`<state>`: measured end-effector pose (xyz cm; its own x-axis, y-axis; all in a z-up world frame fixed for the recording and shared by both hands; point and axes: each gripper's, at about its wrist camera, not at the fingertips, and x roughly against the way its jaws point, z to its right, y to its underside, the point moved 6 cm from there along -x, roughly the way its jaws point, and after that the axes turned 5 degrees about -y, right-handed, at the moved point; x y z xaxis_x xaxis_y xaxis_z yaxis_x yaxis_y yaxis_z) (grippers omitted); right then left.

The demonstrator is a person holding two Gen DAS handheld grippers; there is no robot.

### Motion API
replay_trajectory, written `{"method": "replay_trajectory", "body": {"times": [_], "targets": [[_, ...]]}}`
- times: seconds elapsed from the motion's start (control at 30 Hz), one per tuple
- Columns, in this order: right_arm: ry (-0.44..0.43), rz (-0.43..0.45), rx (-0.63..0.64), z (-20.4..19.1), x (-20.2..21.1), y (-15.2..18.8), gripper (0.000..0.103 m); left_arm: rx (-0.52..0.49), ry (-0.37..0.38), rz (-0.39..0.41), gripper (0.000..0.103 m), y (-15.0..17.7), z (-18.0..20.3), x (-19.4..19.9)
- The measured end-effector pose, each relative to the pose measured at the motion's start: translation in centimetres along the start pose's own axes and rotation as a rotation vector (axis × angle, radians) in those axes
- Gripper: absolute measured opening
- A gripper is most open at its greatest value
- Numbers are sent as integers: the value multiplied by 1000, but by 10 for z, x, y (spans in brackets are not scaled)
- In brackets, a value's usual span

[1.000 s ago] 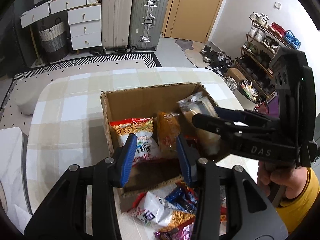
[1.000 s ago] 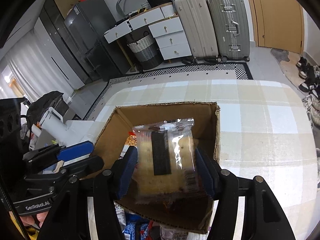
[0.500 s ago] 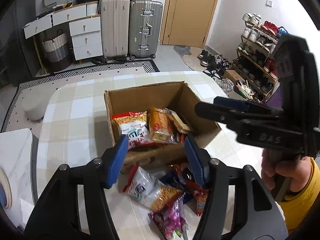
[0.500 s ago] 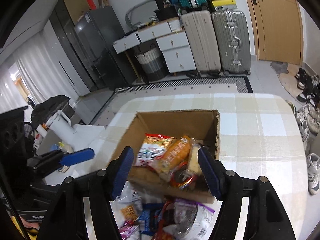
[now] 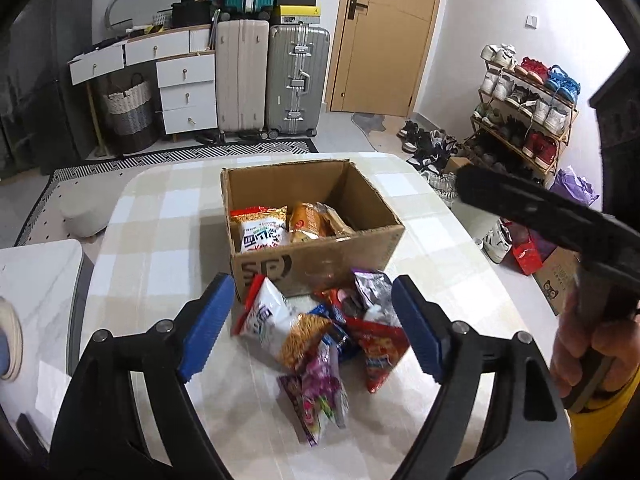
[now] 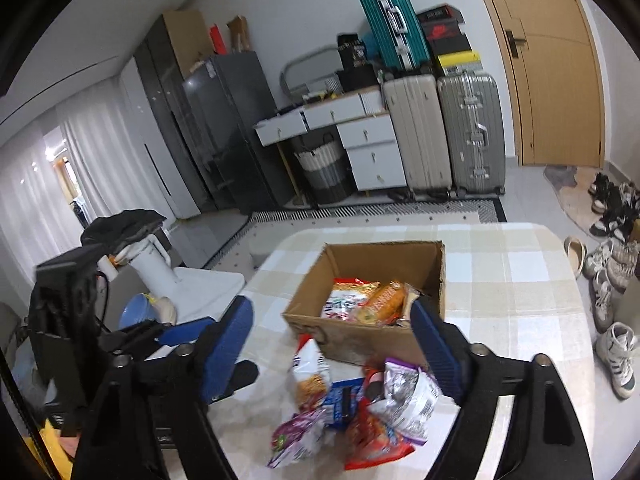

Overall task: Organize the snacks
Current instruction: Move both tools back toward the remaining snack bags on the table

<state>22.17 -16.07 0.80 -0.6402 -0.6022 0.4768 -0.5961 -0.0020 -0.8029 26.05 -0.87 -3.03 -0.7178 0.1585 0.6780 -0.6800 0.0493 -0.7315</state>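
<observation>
Snack packets (image 5: 320, 340) lie heaped on the table (image 5: 132, 256) against the near wall of the cardboard box (image 5: 376, 240), directly below both empty, just-opened grippers, left gripper (image 5: 310, 328) and right gripper (image 6: 336, 352).

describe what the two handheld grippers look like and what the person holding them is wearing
Both are matte black plastic. The left gripper and right gripper each have two angular fingers with ribbed blue pads and silver screws. A hand grips the right one's handle; the clothing is yellow.
</observation>
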Motion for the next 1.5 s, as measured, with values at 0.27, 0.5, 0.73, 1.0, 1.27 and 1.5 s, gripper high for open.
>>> {"method": "replay_trajectory", "body": {"times": [0.27,0.5,0.73,1.0,1.27,1.5], "targets": [[3,137,91,-42,59,16,98,55,10,50,82,29,-3,45],[14,176,118,-54,85,32,100,53,9,68,96,48,-9,67],[33,169,68,-40,83,65,100,36,-10,49,102,79,-16,58],[47,115,2,-13,64,99,100,55,5,-85,102,114,-20,3],[38,72,-39,2,47,119,100,73,28,-174,102,132,-17,-49],[28,16,-79,14,26,141,100,106,29,-223,102,138,-18,-81]]}}
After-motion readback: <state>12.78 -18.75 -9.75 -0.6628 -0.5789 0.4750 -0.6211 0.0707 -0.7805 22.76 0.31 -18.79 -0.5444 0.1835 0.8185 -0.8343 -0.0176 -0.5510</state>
